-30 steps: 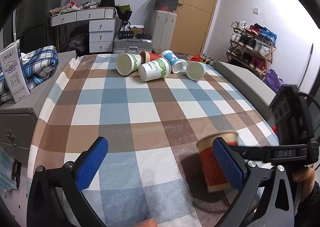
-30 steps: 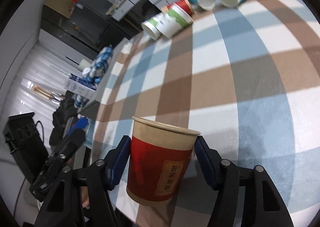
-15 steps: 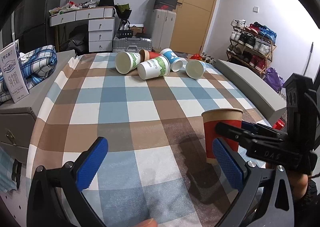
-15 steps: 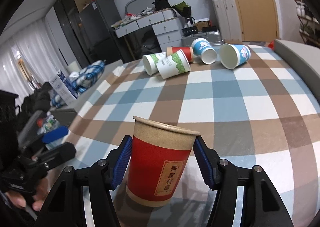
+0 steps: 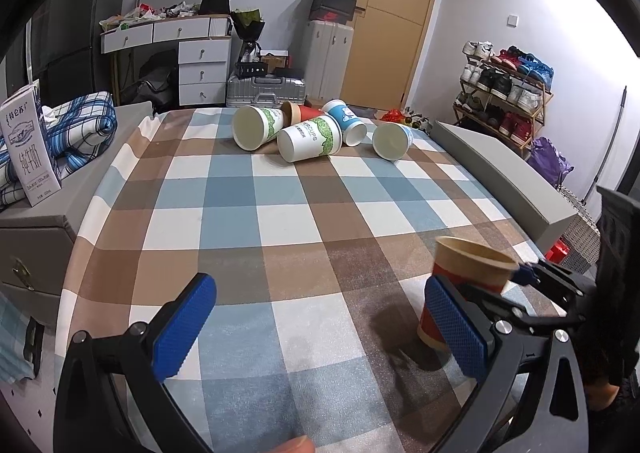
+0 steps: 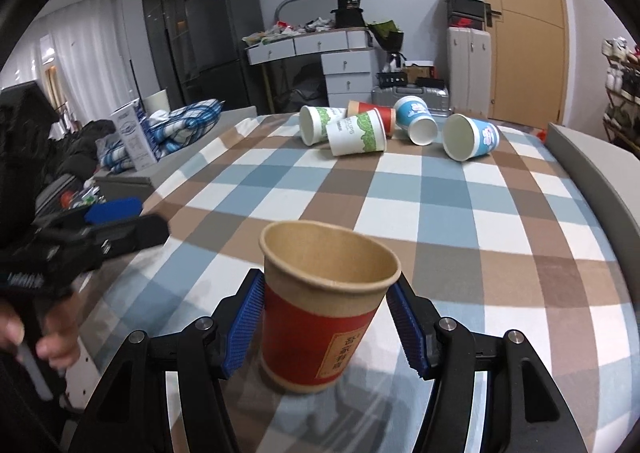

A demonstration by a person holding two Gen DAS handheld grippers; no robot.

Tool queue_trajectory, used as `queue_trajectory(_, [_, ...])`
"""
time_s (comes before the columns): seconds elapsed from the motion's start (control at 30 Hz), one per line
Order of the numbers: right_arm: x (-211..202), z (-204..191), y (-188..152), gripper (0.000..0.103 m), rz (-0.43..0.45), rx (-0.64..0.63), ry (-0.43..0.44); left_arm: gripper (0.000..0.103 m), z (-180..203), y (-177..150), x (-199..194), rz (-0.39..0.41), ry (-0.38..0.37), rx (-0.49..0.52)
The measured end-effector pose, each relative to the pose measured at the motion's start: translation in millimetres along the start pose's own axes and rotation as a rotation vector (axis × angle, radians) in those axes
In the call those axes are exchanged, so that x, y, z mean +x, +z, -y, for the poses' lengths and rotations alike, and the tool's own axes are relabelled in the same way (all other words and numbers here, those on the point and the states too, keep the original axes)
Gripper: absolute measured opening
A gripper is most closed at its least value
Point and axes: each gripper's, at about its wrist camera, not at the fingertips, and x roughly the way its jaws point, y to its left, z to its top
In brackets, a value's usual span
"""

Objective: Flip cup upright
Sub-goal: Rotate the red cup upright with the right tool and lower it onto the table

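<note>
A red and brown paper cup [image 6: 324, 317] stands upright, mouth up, on the checked tablecloth near the front edge. My right gripper [image 6: 326, 327] is shut on it, one blue pad on each side of its body. The cup also shows in the left wrist view [image 5: 466, 285], low right, partly behind my left gripper's right pad [image 5: 456, 327]. My left gripper [image 5: 320, 323] is open and empty, to the left of the cup. Several other paper cups [image 5: 308, 139] lie on their sides at the far end of the table.
A grey padded ledge [image 5: 508, 177] runs along the table's right side. A milk carton [image 5: 30, 145] and a folded plaid blanket [image 5: 78, 129] sit on the grey surface at left. A shoe rack [image 5: 508, 93] stands at the far right.
The right gripper has turned the red cup from tilted to upright and lowered it onto the tablecloth. The left gripper has stayed still and open.
</note>
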Motion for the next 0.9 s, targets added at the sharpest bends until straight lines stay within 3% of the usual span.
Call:
queue_trajectory(0.17, [-9, -12, -13, 0.060, -0.031, -0.075, 0.027, 0.102, 3, 0, 1, -0.001, -0.002, 0.010])
queue_trajectory(0.3, [-8, -23, -16, 0.058, -0.020, -0.138, -0.010, 0.102, 4, -1, 3, -0.005, -0.002, 0.015])
queue_trajectory(0.6, [8, -20, 4, 0.058, 0.069, -0.092, -0.103, 0.102, 4, -3, 4, -0.012, -0.002, 0.015])
queue_trajectory(0.9, [28, -15, 5, 0.059, 0.040, -0.068, -0.126, 0.102, 7, -5, 7, -0.021, -0.004, 0.021])
